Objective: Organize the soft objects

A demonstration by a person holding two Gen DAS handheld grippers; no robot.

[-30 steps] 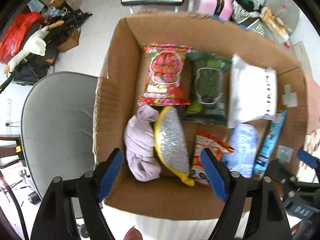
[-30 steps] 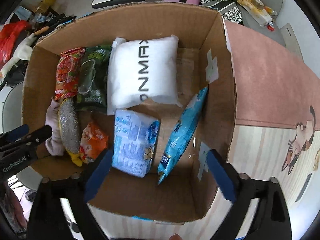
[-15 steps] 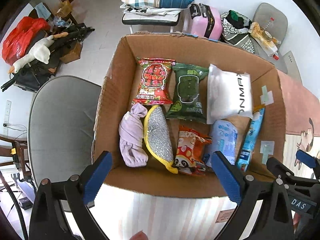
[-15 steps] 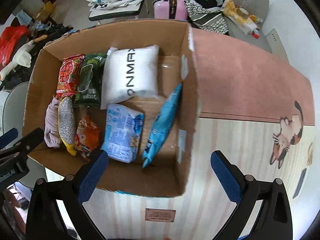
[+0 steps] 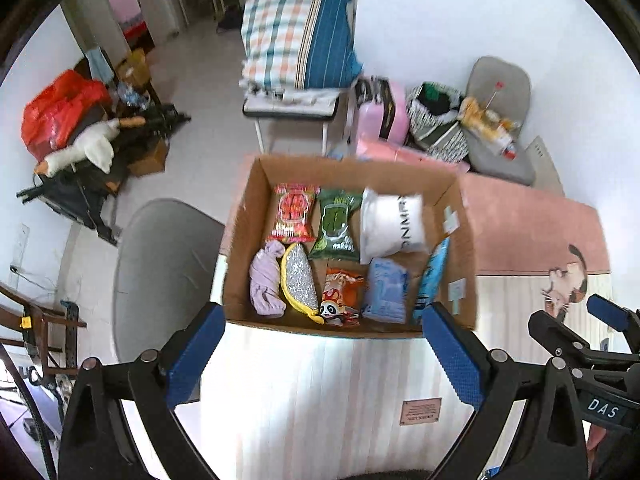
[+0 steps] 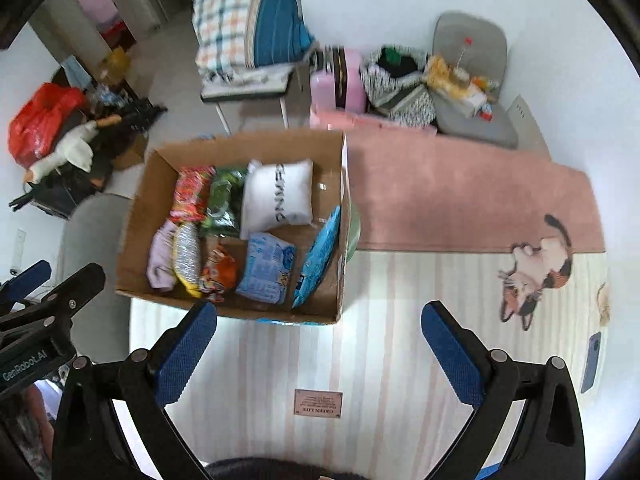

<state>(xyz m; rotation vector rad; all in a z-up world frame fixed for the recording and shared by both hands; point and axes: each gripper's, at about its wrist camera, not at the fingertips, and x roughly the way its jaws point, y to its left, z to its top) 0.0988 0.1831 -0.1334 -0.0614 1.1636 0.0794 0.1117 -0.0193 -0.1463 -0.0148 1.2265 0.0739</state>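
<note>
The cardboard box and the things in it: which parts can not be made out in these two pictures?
- Cardboard box, left wrist view: the near wall's outside is hidden below its rim.
- White pillow, both views: its print is blurred and unreadable.
- Light blue pack, left wrist view: label too blurred.
- Small plaque on the table mat: its text is too small.
- Green thing behind the box's right wall, right wrist view: mostly covered.
</note>
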